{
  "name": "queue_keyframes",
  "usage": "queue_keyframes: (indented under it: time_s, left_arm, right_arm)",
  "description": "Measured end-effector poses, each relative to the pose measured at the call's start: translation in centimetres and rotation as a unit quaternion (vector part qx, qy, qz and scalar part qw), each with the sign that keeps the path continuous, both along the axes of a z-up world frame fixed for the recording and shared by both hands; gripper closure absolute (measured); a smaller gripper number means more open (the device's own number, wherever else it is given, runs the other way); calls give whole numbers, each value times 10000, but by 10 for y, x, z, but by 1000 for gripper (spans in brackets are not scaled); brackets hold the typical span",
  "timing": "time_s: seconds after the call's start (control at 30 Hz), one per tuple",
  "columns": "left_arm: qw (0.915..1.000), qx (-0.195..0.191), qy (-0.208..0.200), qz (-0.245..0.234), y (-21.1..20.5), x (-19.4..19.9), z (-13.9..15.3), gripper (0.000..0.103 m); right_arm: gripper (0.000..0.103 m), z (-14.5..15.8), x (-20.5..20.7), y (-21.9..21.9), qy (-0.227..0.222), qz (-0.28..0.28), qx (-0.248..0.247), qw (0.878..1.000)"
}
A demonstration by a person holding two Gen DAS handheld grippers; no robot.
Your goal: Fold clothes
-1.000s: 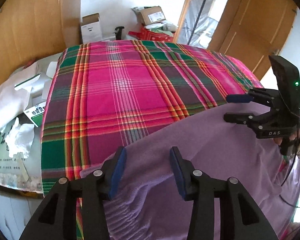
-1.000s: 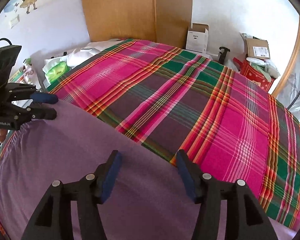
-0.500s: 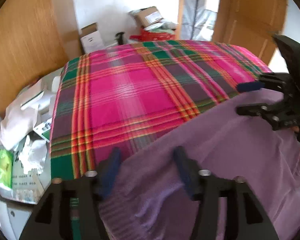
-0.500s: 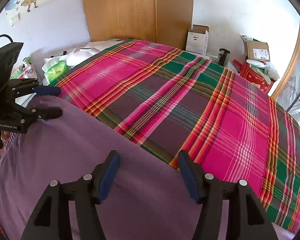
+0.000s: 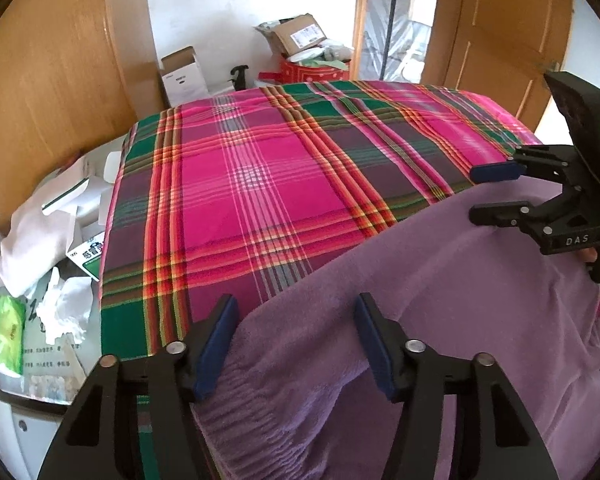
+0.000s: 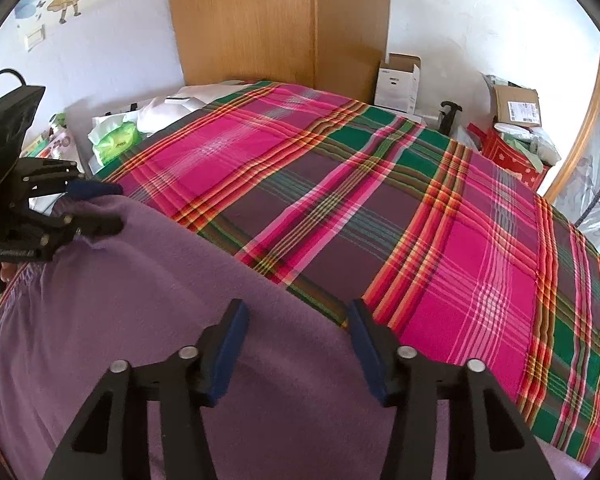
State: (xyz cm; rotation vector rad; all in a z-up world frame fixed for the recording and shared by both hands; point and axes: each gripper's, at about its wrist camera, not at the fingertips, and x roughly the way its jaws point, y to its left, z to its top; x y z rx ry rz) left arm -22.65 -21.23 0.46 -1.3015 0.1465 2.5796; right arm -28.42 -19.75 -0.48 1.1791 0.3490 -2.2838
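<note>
1. Two hand-held grippers work over a purple garment (image 5: 440, 280) that lies on a bed covered by a pink, green and orange plaid sheet (image 5: 260, 168). The garment covers the near part of the bed, its far edge running across the sheet, probably spread flat so it can be folded.

2. Left hand-held gripper (image 5: 296, 336): it points down at a slant over the garment's left end, where ribbed knit bunches up. Its jaws have just been closing but stand apart, with purple cloth between the blue pads (image 5: 216, 344) and no clamp visible.

3. Right hand-held gripper (image 6: 296, 344): it also slants down, at the garment's far edge on the right. Its jaws have just been closing too; they stand apart with cloth between them, not yet pinched.

4. Each gripper shows in the other's view, at opposite ends of the same edge, well apart. I judge this spacing is meant to lift the edge evenly for a fold.

5. Beside the bed on the left sit white bags and papers (image 5: 40, 240); cardboard boxes (image 5: 182, 76) stand by the far wall, near wooden wardrobe doors (image 6: 280, 20).
</note>
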Motion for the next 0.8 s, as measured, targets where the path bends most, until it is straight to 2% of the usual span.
queue_keyframes:
  time_s: [0.03, 0.07, 0.27, 0.3, 0.33, 0.4, 0.6, 0.8]
  left_arm:
    - [10000, -9, 13, -32, 1, 1, 0, 75]
    - [10000, -24, 29, -58, 1, 3, 1, 91]
    - [9999, 23, 130, -83, 1, 9, 2, 94]
    - [9999, 38, 150, -70, 1, 10, 2, 94]
    - [9998, 43, 170, -58, 0, 11, 2, 95]
    - [9998, 52, 209, -35, -1, 13, 2, 95]
    - [9994, 49, 325, 61, -1, 19, 7, 96]
    - [9982, 5, 574, 153, 0, 32, 17, 97]
  right_arm:
    - [59, 0, 1, -1, 6, 37, -2, 10000]
    - [61, 0, 2, -2, 13, 73, -4, 10000]
    - [79, 2, 6, -5, 3, 196, -41, 9998]
    - [89, 2, 6, -5, 1, 203, -48, 9998]
    - [93, 2, 8, -5, -2, 198, -48, 9998]
    - [97, 3, 10, -6, 40, 125, 1, 9999]
    - [99, 11, 27, -6, 212, 98, 128, 9996]
    - [99, 34, 51, -5, 481, 78, 105, 9988]
